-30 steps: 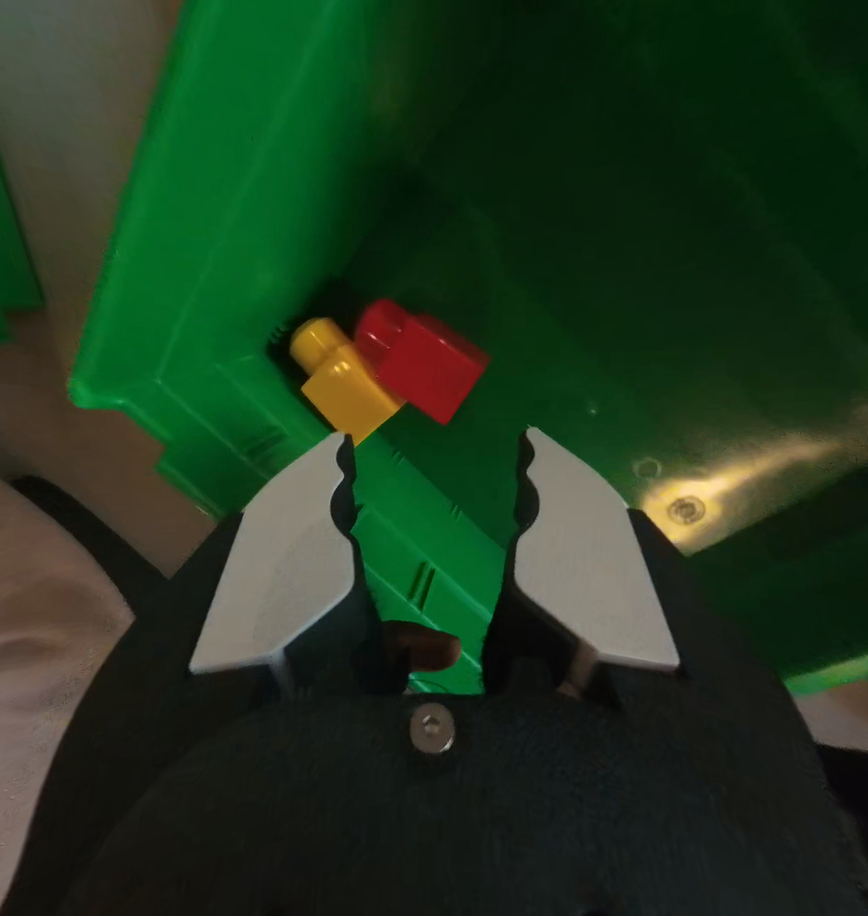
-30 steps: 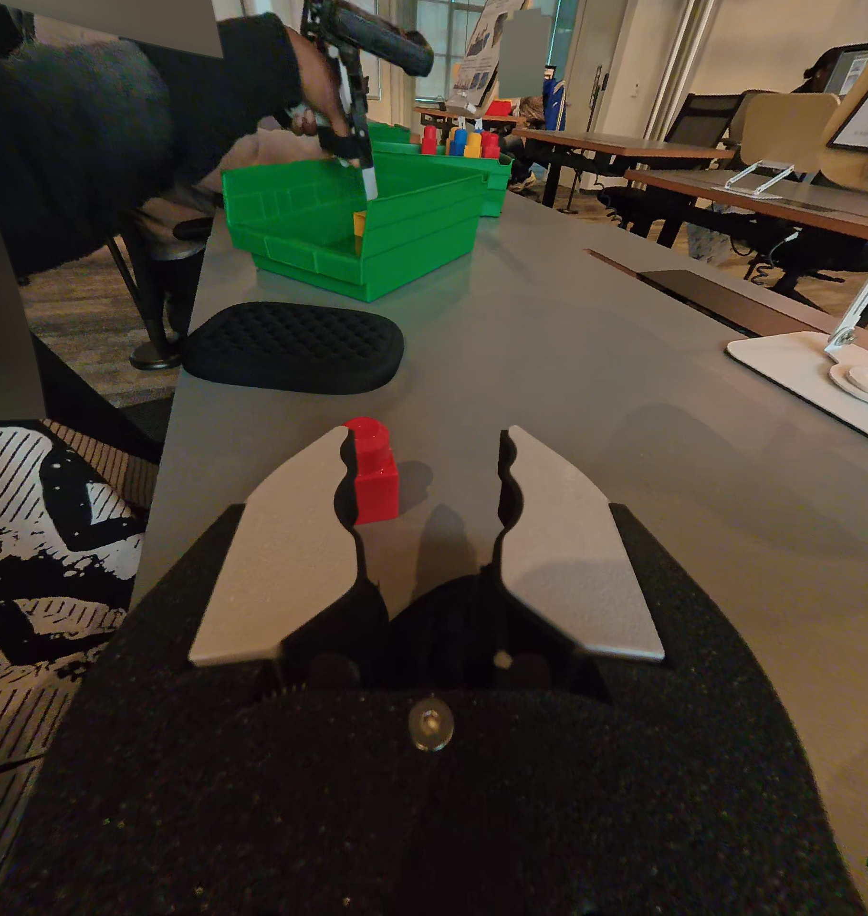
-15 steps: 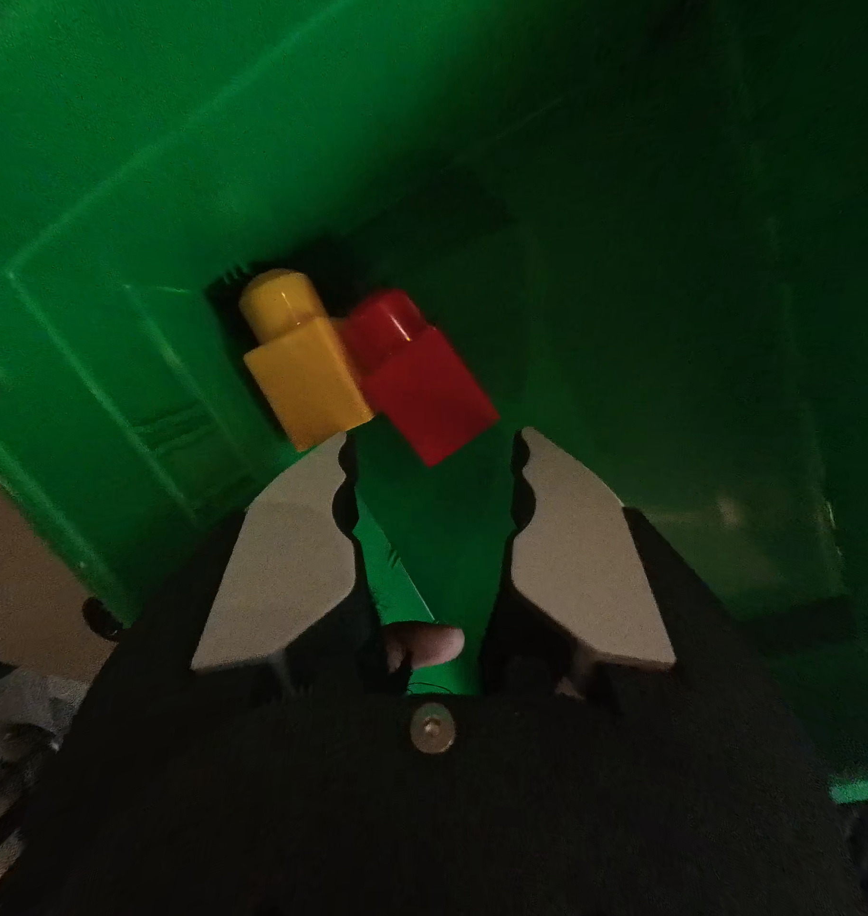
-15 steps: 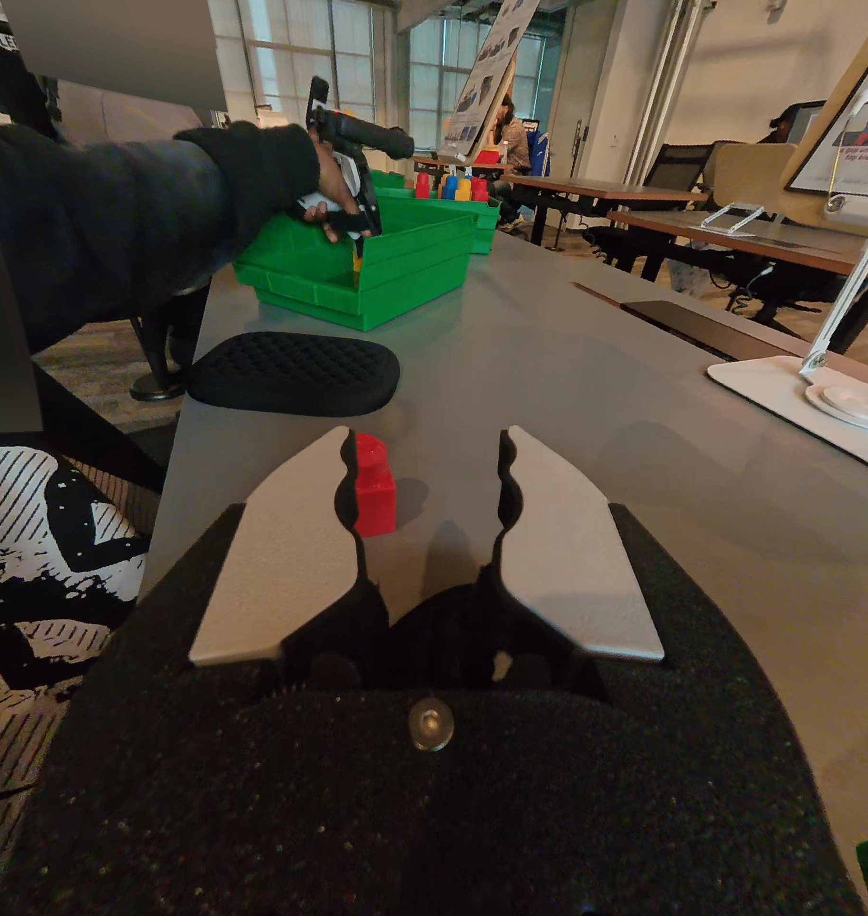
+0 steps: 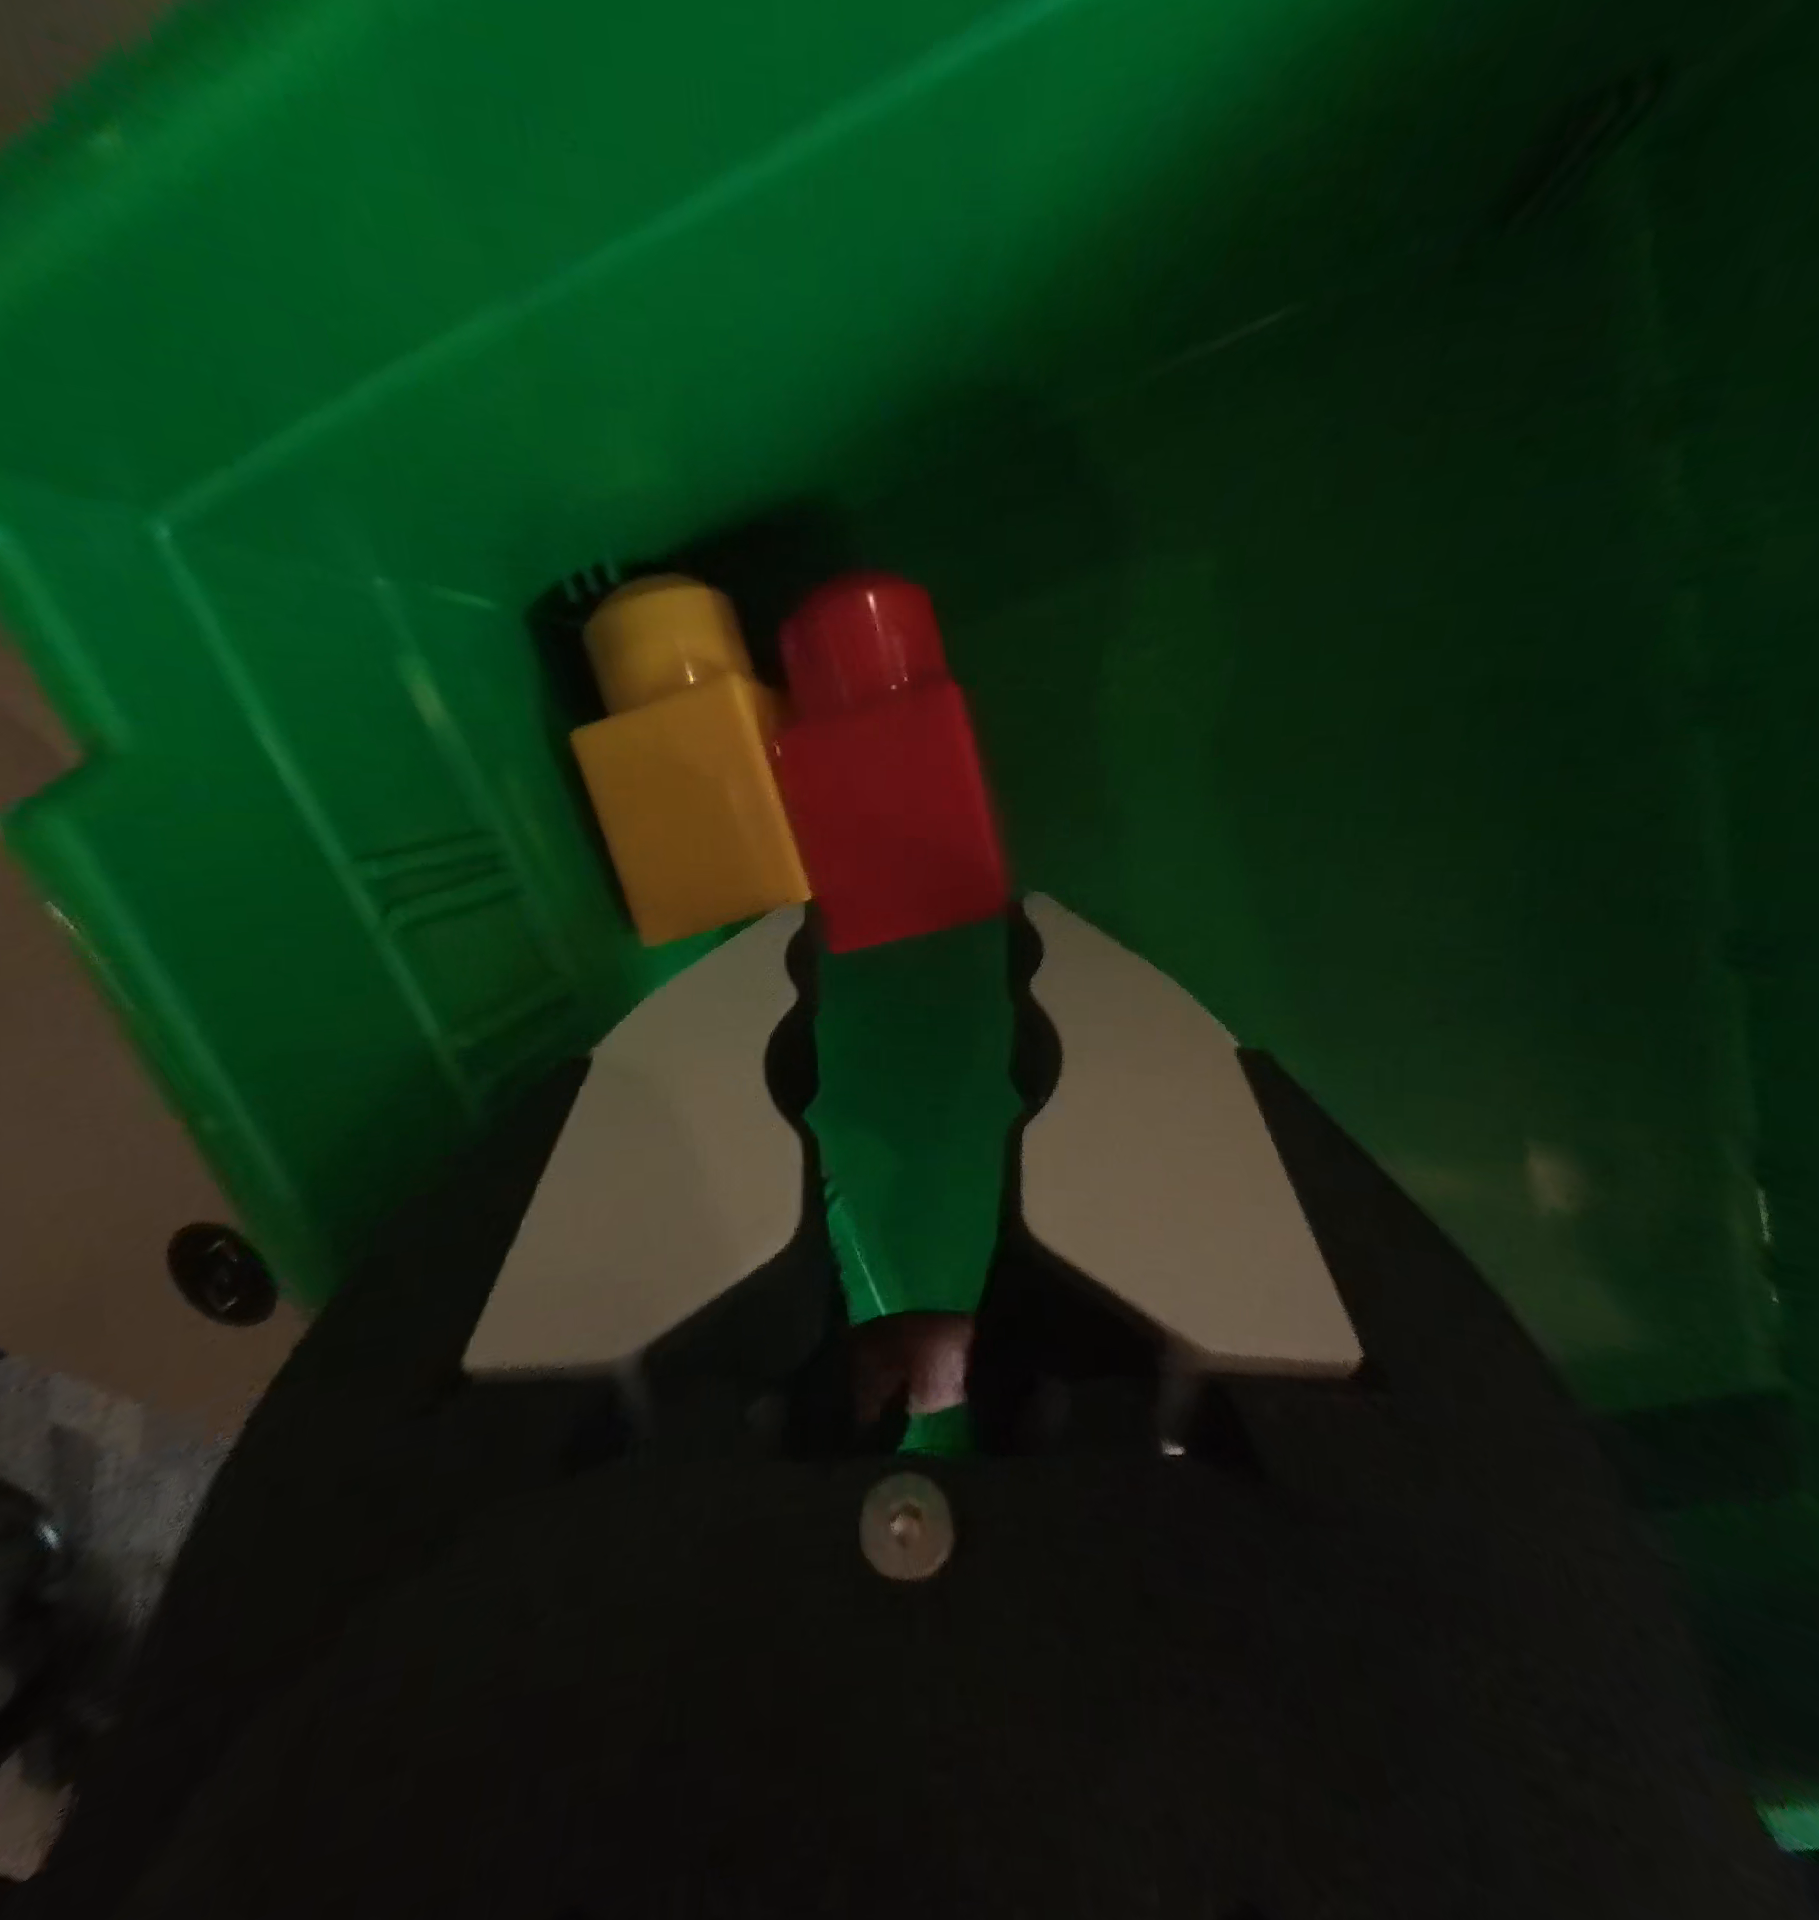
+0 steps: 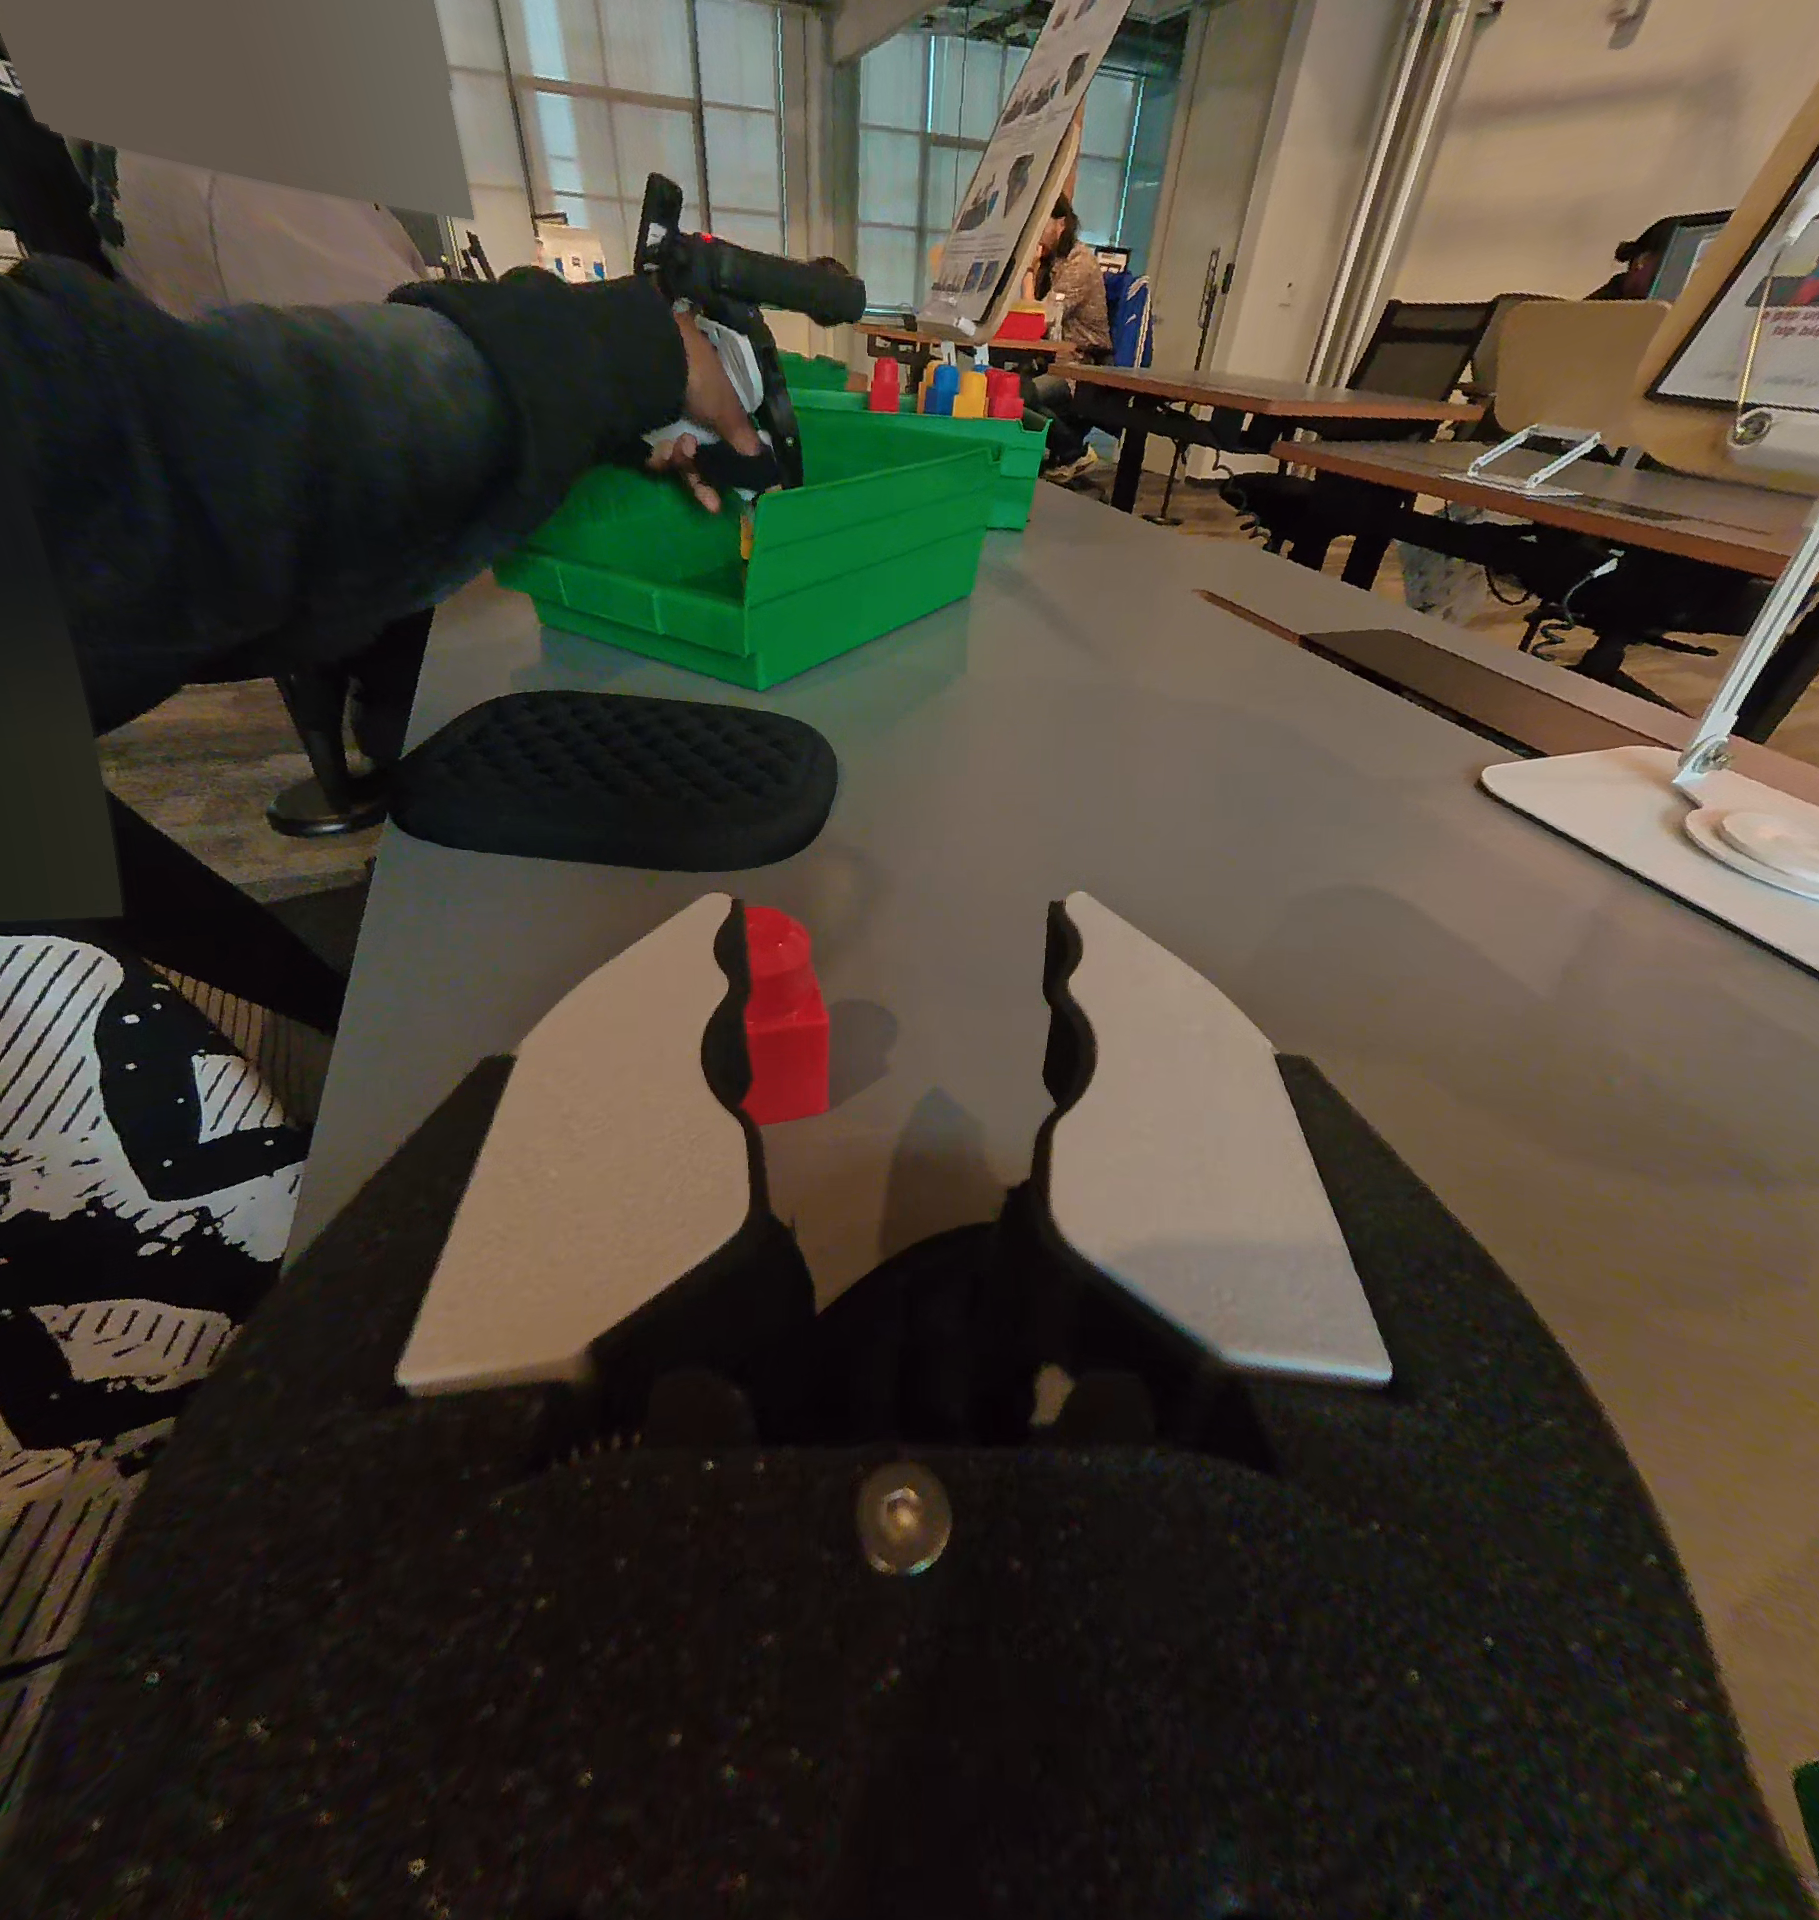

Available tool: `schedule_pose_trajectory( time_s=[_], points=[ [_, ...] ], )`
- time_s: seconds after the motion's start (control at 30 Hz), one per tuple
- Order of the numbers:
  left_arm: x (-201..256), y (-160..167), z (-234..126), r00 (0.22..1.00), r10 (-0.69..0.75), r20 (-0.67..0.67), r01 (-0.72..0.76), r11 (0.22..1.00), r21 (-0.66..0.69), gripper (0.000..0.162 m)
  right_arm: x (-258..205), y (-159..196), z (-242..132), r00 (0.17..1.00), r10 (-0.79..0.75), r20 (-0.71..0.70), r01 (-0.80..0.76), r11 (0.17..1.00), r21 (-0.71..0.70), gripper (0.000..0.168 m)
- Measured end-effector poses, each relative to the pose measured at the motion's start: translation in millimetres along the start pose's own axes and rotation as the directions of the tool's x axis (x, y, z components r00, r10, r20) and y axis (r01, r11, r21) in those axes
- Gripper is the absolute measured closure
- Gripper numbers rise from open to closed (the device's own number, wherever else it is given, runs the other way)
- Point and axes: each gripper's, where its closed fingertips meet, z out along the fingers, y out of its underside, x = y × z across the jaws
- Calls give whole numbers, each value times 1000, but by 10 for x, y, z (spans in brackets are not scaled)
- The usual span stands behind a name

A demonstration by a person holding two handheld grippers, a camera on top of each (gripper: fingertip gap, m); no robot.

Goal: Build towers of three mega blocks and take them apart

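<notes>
Two blocks (image 5: 780, 769) — red, yellow (single-stud)

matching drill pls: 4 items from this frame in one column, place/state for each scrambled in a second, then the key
Items:
1. yellow block
2. red block on the table
3. left gripper
4. black pad

Places/states:
A. flat on the grey table, in front of the green bin
B. upright by the right gripper, just inside its left finger
C. reaching into the bin, tips at the red block there
D. lying in the bin corner

Pairs: 1-D, 2-B, 3-C, 4-A
</notes>
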Motion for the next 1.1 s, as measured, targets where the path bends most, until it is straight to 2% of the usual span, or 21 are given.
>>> schedule_pose_trajectory(
  time_s=[0.07,0.13,0.17,0.23,0.53,0.83,0.93,1.1],
  points=[
    [28,-2,-6,1000,-1,-19,1,1000,4,127,2,2,1,1000,-1,-3,1,1000,-1,114],
    [92,8,-14,998,-1,-68,1,1000,4,104,2,4,3,1000,-4,-4,4,1000,-3,114],
    [117,8,-22,996,-2,-90,3,1000,9,100,2,7,5,1000,-4,-5,4,1000,-5,114],
    [116,-4,-31,995,-11,-101,14,1000,23,101,2,11,8,1000,-6,-5,6,1000,-9,114],
    [51,-76,12,997,-24,-71,27,998,48,128,-5,18,13,1000,-13,-5,13,1000,-14,114],
    [70,5,-125,997,35,-62,-31,998,62,129,-2,27,18,1000,-13,-6,13,1000,-19,114],
    [126,13,-292,994,70,-89,-58,989,134,129,-3,29,20,1000,-14,-6,13,1000,-21,114],
    [501,-12,-728,944,217,-247,-113,919,377,129,-6,43,28,1000,-14,-5,13,999,-32,114]
  ],
)
